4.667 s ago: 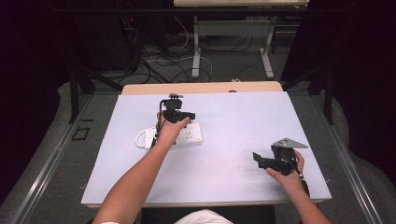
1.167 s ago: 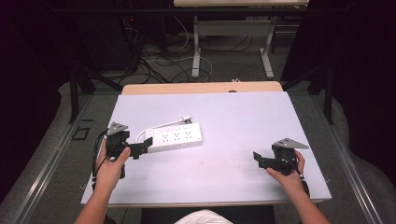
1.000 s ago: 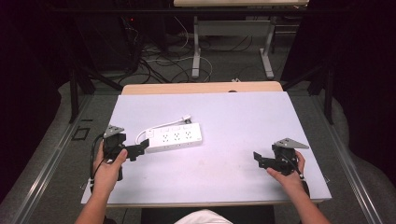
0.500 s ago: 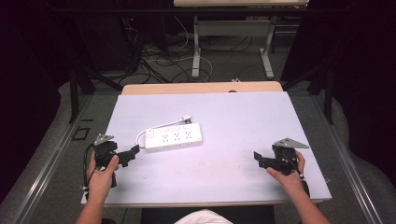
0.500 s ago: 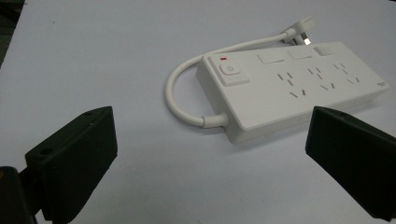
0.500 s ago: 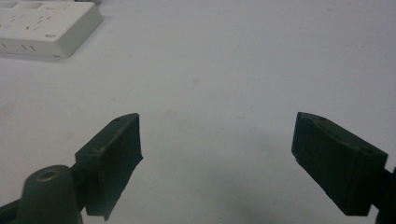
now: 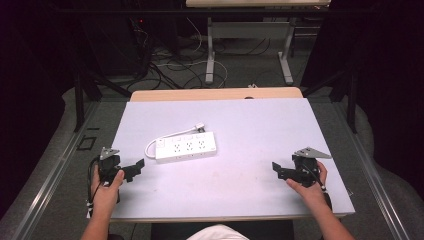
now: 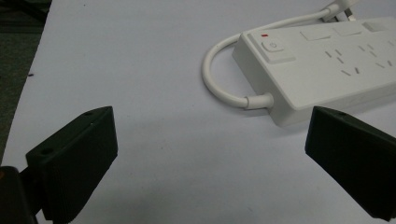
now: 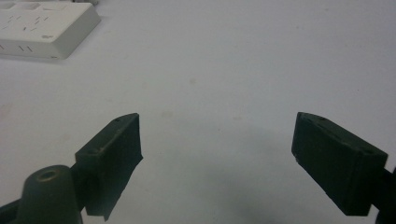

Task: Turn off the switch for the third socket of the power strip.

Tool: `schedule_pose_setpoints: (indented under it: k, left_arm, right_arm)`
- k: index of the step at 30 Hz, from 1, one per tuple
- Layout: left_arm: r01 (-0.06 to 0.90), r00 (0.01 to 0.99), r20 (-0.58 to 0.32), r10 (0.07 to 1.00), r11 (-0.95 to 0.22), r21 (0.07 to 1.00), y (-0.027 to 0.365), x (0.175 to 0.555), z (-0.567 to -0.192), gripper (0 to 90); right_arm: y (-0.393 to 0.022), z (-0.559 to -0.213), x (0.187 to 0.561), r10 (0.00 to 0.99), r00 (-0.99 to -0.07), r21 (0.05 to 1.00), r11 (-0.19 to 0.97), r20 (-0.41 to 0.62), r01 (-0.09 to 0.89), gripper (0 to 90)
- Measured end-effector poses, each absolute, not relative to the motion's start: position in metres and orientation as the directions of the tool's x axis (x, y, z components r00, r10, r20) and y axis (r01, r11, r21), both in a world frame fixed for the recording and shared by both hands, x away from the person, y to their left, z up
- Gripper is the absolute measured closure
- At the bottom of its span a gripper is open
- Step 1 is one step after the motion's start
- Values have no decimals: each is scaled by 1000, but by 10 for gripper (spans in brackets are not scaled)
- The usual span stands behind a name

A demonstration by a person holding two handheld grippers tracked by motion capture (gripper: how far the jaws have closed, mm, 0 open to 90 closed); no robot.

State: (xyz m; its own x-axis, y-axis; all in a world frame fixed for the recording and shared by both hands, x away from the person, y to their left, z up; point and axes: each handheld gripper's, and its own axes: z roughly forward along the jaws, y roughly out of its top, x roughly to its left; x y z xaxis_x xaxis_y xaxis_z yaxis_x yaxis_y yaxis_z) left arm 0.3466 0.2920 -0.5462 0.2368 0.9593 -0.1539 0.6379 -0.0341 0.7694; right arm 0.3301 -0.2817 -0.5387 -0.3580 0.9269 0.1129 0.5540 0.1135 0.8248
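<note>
A white power strip [image 7: 186, 147] lies flat at the middle left of the table, its white cord looping from its left end and running behind it to a plug [image 7: 199, 127]. My left gripper [image 7: 134, 169] rests near the table's front left edge, open, with its jaws pointing at the strip's switch end [image 8: 273, 46] and apart from it. In the left gripper view the gripper [image 8: 205, 126] has only bare table between its jaws. My right gripper [image 7: 278, 171] sits at the front right, open and empty [image 9: 215, 130], with the strip's far end [image 9: 42, 28] well ahead.
The pale table top [image 7: 260, 125] has a wooden strip along its far edge [image 7: 215, 94]. Beyond it are a desk frame and loose cables on the floor [image 7: 175, 60]. Metal rails run along both sides of the table.
My left gripper has drawn back from the power strip, moving left and down towards the table's front left edge. The right gripper and the strip have stayed put.
</note>
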Motion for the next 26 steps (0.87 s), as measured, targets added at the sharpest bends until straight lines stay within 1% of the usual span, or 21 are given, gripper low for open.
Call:
schedule_pose_setpoints:
  k: [8, 14, 26]
  left_arm:
    - [667, 243, -144, 959, -58, 743, 292, 350, -555, 23]
    - [686, 241, -152, 958, -57, 726, 292, 352, -559, 24]
    - [684, 238, -146, 960, -59, 727, 290, 353, -560, 24]
  right_arm:
    - [-284, -540, 332, 930, -347, 820, 103, 122, 564, 154]
    - [-285, -541, 333, 932, -341, 820, 98, 123, 564, 154]
    - [-288, -542, 335, 932, -343, 817, 103, 121, 568, 154]
